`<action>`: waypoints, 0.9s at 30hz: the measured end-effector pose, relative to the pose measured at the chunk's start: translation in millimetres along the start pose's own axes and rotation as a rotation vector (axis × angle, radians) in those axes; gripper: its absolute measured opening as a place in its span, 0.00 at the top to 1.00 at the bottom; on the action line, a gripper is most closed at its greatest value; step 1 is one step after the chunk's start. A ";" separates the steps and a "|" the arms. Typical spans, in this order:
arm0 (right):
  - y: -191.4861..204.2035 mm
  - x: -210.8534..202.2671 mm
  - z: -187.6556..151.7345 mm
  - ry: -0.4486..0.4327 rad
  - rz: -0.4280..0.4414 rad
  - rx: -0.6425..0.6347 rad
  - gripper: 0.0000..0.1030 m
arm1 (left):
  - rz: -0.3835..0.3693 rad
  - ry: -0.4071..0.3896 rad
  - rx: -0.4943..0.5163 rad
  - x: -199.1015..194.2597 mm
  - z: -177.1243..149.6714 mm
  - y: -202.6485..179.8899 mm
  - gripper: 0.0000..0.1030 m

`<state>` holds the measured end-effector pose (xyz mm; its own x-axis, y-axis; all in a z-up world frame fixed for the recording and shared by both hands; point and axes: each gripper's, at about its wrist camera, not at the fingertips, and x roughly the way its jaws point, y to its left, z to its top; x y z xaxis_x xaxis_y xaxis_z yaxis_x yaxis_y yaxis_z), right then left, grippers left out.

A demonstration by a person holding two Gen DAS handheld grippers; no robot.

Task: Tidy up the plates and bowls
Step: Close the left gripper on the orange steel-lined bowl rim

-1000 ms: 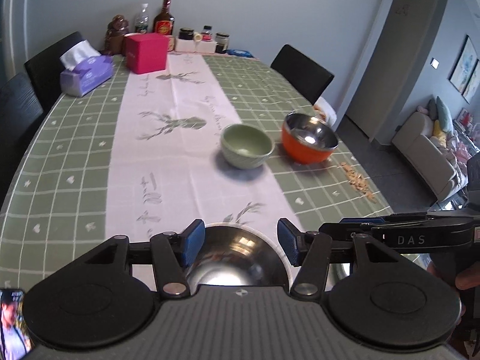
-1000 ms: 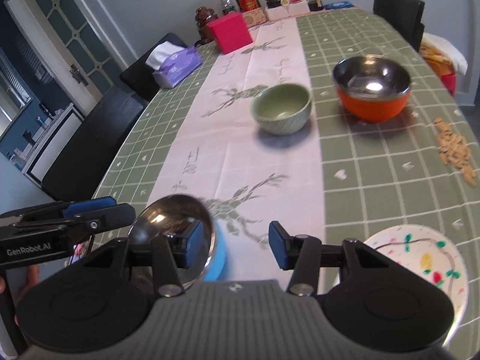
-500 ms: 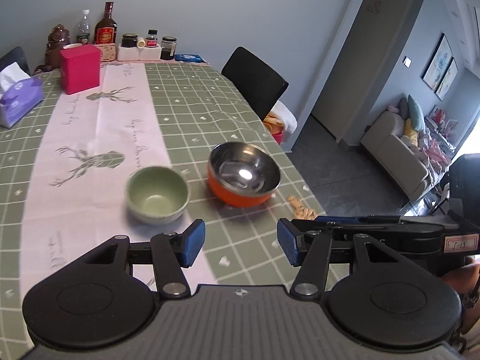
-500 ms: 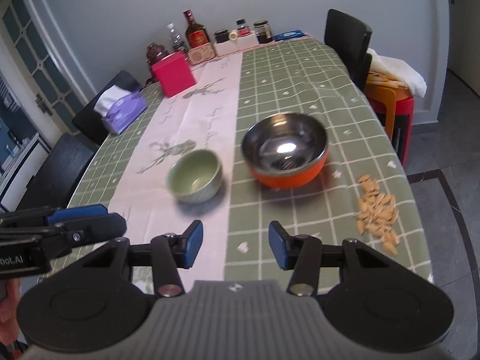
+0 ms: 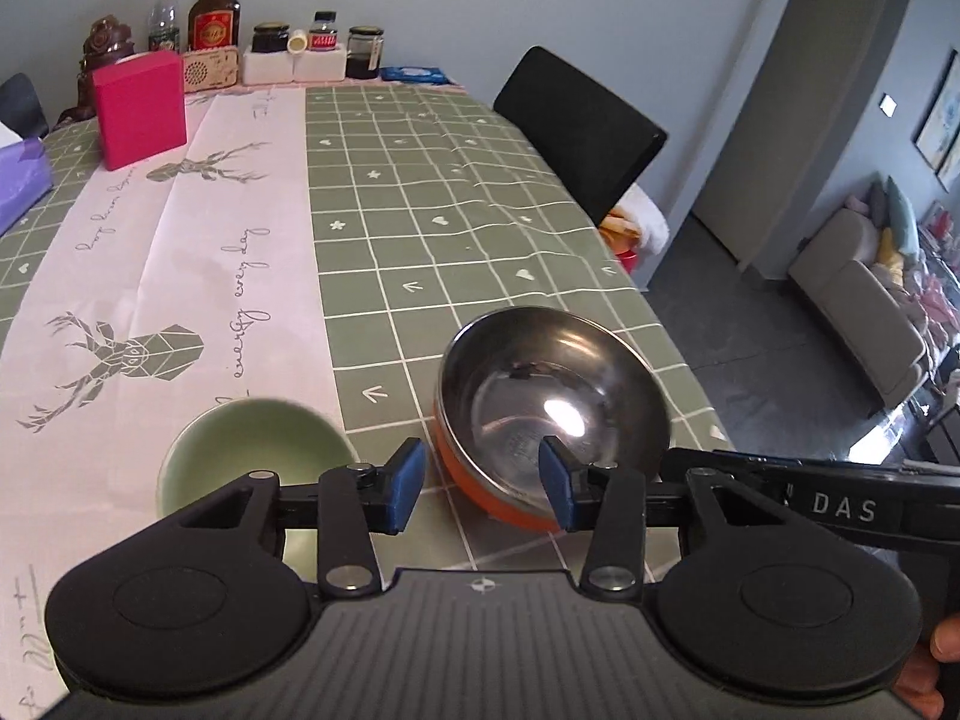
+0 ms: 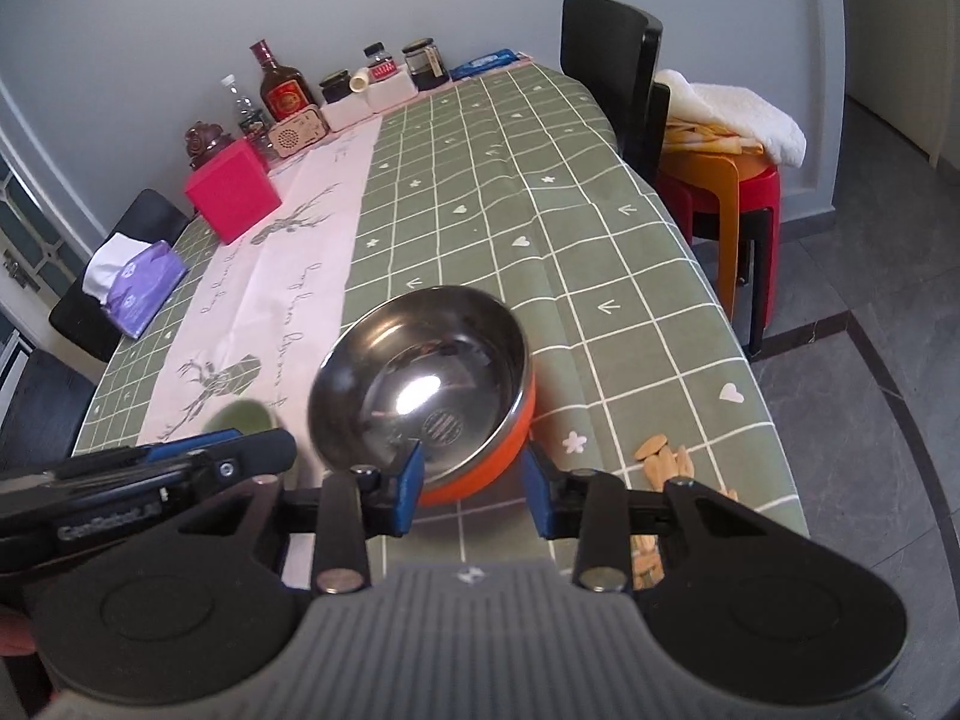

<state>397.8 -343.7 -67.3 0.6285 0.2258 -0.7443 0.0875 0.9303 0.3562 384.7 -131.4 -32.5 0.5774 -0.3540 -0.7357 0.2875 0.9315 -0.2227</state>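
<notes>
A steel bowl with an orange outside (image 5: 552,408) (image 6: 420,384) stands near the table's right edge. A pale green bowl (image 5: 258,450) (image 6: 240,417) sits just left of it, partly hidden in the right wrist view. My left gripper (image 5: 483,489) hangs over the orange bowl's near left rim, which lies between the closing jaws; no pad presses on it. My right gripper (image 6: 473,489) is at the near right rim, jaws closing astride the wall, with a gap still showing. Each gripper shows side-on in the other's view: left (image 6: 180,468), right (image 5: 780,480).
A pink box (image 5: 141,108), a purple tissue box (image 6: 141,288), bottles and jars (image 5: 312,48) stand at the far end. Loose seeds (image 6: 666,456) lie by the right table edge. A black chair (image 5: 582,132) and stacked stools (image 6: 726,192) stand to the right.
Both grippers moved forward and right along the table, away from a near steel bowl and a painted plate, up to the orange bowl. Both pairs of jaws have narrowed.
</notes>
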 end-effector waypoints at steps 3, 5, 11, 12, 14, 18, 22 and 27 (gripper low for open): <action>-5.5 16.0 5.9 0.013 -0.005 0.015 0.70 | 0.022 0.010 -0.015 17.3 5.5 1.9 0.55; -8.0 23.5 7.1 0.021 0.001 0.024 0.74 | 0.033 0.018 -0.016 25.5 7.8 3.8 0.58; -12.3 34.1 8.3 0.033 0.005 0.051 0.79 | 0.031 0.024 -0.005 39.7 8.8 4.7 0.66; -13.5 35.0 9.4 0.034 0.007 0.058 0.79 | 0.030 0.037 -0.001 44.3 9.8 3.7 0.70; -15.4 35.2 10.3 0.037 0.010 0.076 0.80 | 0.034 0.046 0.006 47.4 10.0 1.1 0.77; -16.9 34.0 11.7 0.039 -0.002 0.098 0.83 | 0.052 0.059 0.001 46.3 9.2 -0.8 0.84; -15.5 29.0 10.6 0.039 -0.015 0.100 0.86 | 0.062 0.077 0.015 39.7 9.1 -5.7 0.84; -8.1 13.1 9.0 0.050 -0.032 0.087 0.87 | 0.089 0.093 0.016 20.0 9.8 -15.6 0.85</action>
<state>412.3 -350.8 -74.8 0.5854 0.2121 -0.7825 0.1751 0.9093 0.3775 399.3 -153.8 -37.5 0.5279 -0.2606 -0.8083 0.2508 0.9572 -0.1447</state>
